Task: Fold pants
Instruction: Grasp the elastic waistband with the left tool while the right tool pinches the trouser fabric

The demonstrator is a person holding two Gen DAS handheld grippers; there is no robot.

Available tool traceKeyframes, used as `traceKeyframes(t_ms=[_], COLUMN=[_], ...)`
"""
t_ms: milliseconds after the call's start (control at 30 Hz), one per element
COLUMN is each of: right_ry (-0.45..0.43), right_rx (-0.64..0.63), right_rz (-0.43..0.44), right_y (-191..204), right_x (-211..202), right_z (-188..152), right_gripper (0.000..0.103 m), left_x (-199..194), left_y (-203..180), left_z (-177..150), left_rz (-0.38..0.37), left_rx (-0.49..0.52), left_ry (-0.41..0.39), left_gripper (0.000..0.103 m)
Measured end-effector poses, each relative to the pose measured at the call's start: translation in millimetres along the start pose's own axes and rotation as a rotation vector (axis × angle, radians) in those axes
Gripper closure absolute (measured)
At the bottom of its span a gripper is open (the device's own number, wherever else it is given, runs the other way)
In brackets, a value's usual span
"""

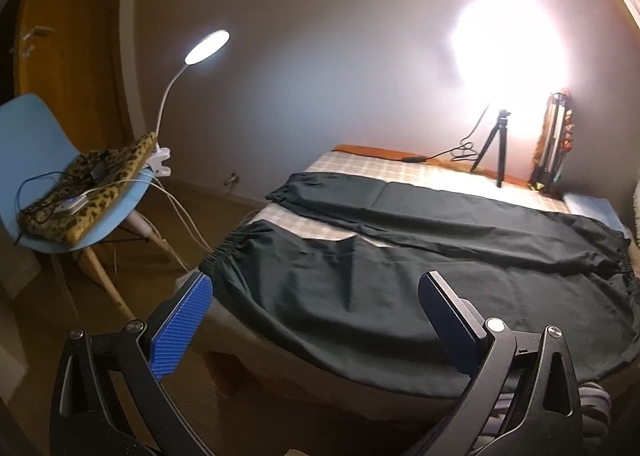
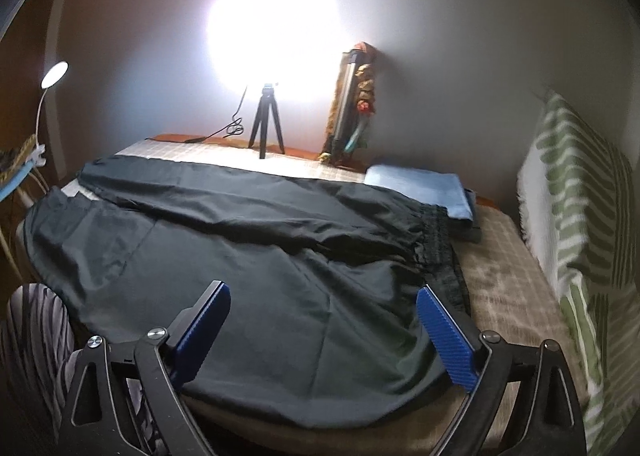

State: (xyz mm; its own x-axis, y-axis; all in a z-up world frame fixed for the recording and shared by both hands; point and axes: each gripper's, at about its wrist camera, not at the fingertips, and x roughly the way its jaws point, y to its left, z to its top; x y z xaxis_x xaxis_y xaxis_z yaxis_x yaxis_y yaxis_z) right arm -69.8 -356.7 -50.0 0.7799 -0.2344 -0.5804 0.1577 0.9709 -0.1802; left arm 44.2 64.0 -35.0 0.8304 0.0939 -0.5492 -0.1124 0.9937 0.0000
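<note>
Holding both tongs above the near edge of the bed (image 1: pixel 360 166), we see the black pants (image 1: pixel 400 256) spread flat across its checked cover, legs running toward the chair side and the waistband beside a folded blue cloth (image 2: pixel 420 186). Our left tongs (image 1: pixel 316 288) stand wide apart with nothing between them; our right tongs (image 2: pixel 324 300) also gape, clear of the fabric. Beyond the pants, a small tripod (image 2: pixel 266 124) stands under a glaring lamp. A clip lamp (image 1: pixel 208 46) shines from the blue chair (image 1: pixel 28 128).
</note>
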Motion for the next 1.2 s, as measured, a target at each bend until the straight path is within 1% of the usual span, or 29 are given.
traceKeyframes(t_ms=[100, 233, 333, 433, 500, 567, 700, 767, 800, 867, 933, 1000, 1067, 1200], right_ry=[-0.01, -0.041, -0.045, -0.041, -0.03, -0.01, 0.028, 0.048, 0.058, 0.098, 0.142, 0.192, 0.239, 0.304], right_rx=[-0.028, -0.055, -0.07, -0.111, -0.138, -0.156, -0.161, -0.176, -0.182, -0.189, -0.199, -0.209, -0.218, -0.236], right_rz=[0.02, 0.094, 0.126, 0.137, 0.163, 0.203, 0.301, 0.323, 0.329, 0.355, 0.372, 0.389, 0.409, 0.416], right_y=[-1, -1, 0, 3, 7, 12, 19, 25, 28, 32, 35, 38, 41, 46], right_x=[12, 31, 50, 75, 93, 114, 159, 185, 196, 222, 250, 278, 304, 344], right_z=[15, 44, 69, 94, 109, 123, 144, 152, 154, 158, 161, 162, 163, 162], right_gripper=[0.008, 0.008, 0.008, 0.007, 0.007, 0.003, 0.002, 0.002, 0.002, 0.002, 0.002, 0.003, 0.003, 0.003], left_x=[17, 46, 68, 100, 120, 144, 194, 220, 233, 262, 292, 316, 344, 385], left_y=[16, 33, 39, 43, 43, 41, 30, 23, 22, 21, 25, 27, 31, 40], left_z=[13, 35, 51, 74, 88, 104, 129, 139, 143, 152, 159, 163, 163, 160], left_rz=[-0.01, -0.019, -0.024, -0.031, -0.03, -0.024, -0.036, -0.056, -0.058, -0.086, -0.084, -0.091, -0.104, -0.04], left_rx=[-0.018, -0.036, -0.033, -0.023, -0.008, 0.007, 0.045, 0.067, 0.062, 0.035, 0.001, -0.021, -0.056, -0.069], left_ry=[0.014, 0.043, 0.061, 0.091, 0.107, 0.125, 0.18, 0.221, 0.238, 0.284, 0.316, 0.348, 0.4, 0.445], left_gripper=[0.001, 0.001, 0.001, 0.001, 0.001, 0.001, 0.001, 0.001, 0.001, 0.001, 0.001, 0.001, 0.001, 0.001])
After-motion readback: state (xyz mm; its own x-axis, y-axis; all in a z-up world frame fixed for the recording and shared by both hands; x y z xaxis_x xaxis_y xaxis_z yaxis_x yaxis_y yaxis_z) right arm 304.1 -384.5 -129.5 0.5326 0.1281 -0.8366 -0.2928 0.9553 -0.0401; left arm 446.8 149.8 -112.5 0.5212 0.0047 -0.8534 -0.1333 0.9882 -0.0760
